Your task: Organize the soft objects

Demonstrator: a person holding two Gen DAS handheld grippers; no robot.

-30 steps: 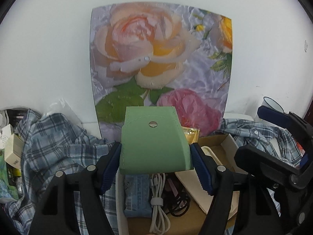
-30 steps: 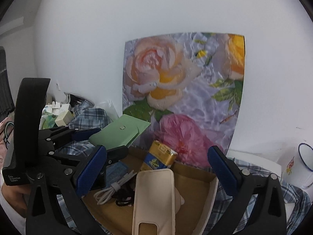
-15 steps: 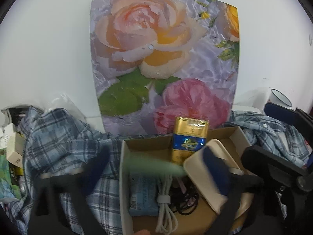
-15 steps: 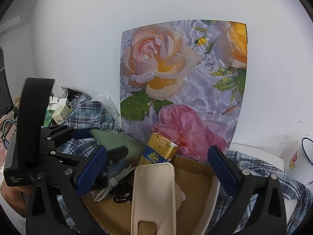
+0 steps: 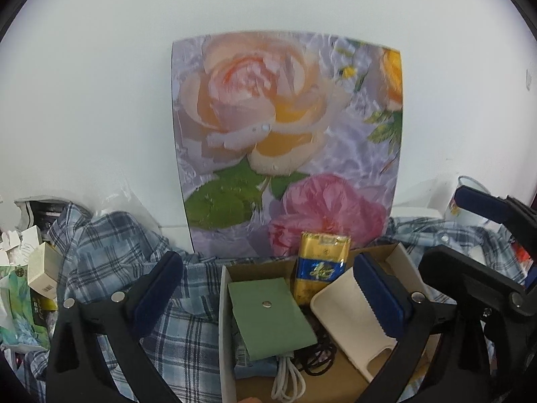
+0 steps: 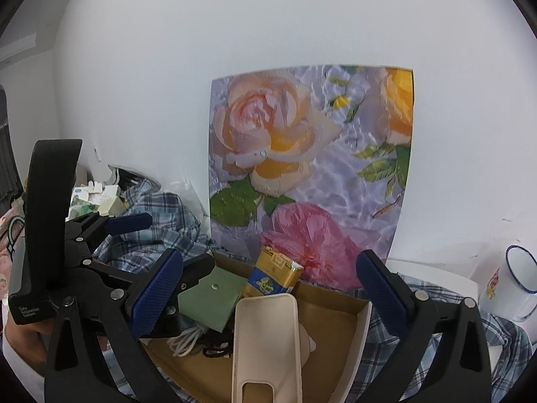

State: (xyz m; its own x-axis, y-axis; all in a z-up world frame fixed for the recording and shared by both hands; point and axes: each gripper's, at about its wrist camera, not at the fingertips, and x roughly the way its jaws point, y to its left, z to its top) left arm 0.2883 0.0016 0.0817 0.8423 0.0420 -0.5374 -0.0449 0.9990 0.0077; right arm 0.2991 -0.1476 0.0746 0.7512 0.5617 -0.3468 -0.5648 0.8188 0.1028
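Above box [image 5: 224,319]: left gripper [image 5: 268,288] spread wide and empty, green pouch [image 5: 272,315] dropped inside; lift clear without snagging white cable [image 5: 288,379].

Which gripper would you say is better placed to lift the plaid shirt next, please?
Probably left. The left gripper is open and empty, with the plaid shirt heaped beside its left finger; the right gripper hangs over the box.

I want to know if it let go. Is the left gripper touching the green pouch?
Apart. The left wrist view shows the left gripper open, its fingers spread wide of the green pouch, which lies in the box.
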